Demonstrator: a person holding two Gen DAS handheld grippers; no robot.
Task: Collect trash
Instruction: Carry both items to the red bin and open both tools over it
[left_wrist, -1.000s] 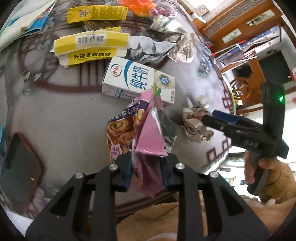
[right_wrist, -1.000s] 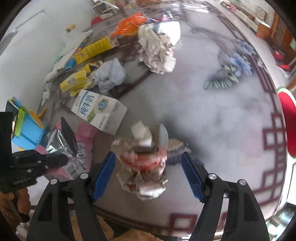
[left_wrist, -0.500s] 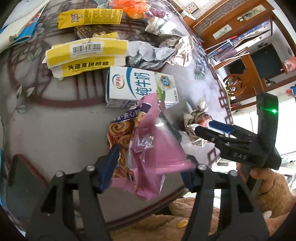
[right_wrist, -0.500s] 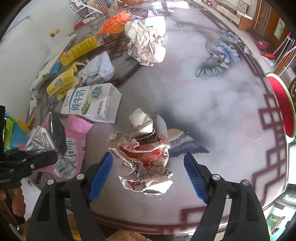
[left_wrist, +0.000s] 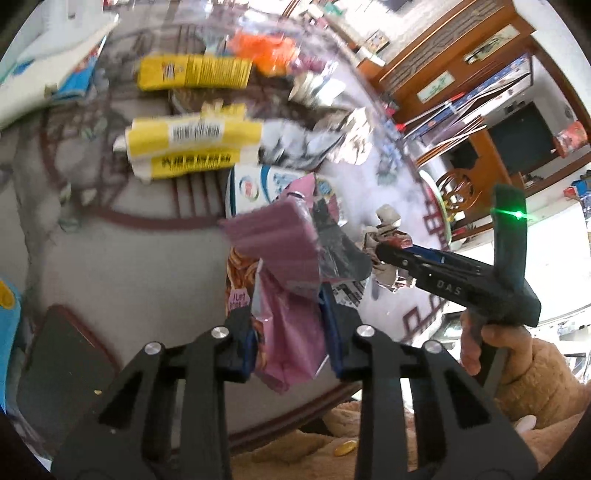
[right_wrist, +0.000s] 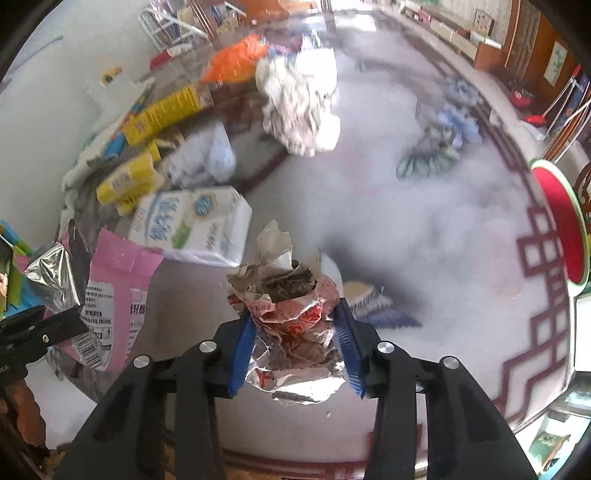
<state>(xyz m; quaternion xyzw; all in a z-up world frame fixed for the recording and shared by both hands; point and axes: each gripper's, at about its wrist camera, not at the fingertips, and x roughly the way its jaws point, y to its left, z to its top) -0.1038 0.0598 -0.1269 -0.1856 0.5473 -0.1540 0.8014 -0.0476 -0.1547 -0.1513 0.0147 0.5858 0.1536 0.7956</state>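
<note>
The pink snack wrapper (left_wrist: 291, 325) sat pinched between the blue pads of the left gripper (left_wrist: 290, 334), its folded top leaning up and toward the far side, with a strip of silvery lining showing on its right. From the right wrist view the same wrapper (right_wrist: 114, 291) hung at the left edge of the scene, barcode side facing out, over the near edge of the table (right_wrist: 424, 229).

The crumpled red-and-foil wrapper (right_wrist: 295, 325) was clamped in the right gripper (right_wrist: 295, 343), both blue pads pressed into its sides, torn paper sticking up from the top and foil hanging below. In the left wrist view that wad (left_wrist: 388, 254) showed at the tip of the right gripper (left_wrist: 391, 254), just right of the pink wrapper, with the person's right hand (left_wrist: 491, 347) on the handle.

Just beyond both wrappers a white milk carton (right_wrist: 195, 225) lay on its side on the table. Further left and farther off lay several yellow packets (left_wrist: 192, 147), one with a barcode, and a crumpled white sheet (right_wrist: 207, 158) beside them. A large crumpled newspaper wad (right_wrist: 299, 110) sat far across the table, with an orange bag (right_wrist: 236, 59) behind it to the left. A dark phone (left_wrist: 62, 373) lay near the left edge of the table in the left wrist view. Motion blur smeared the far items.
</note>
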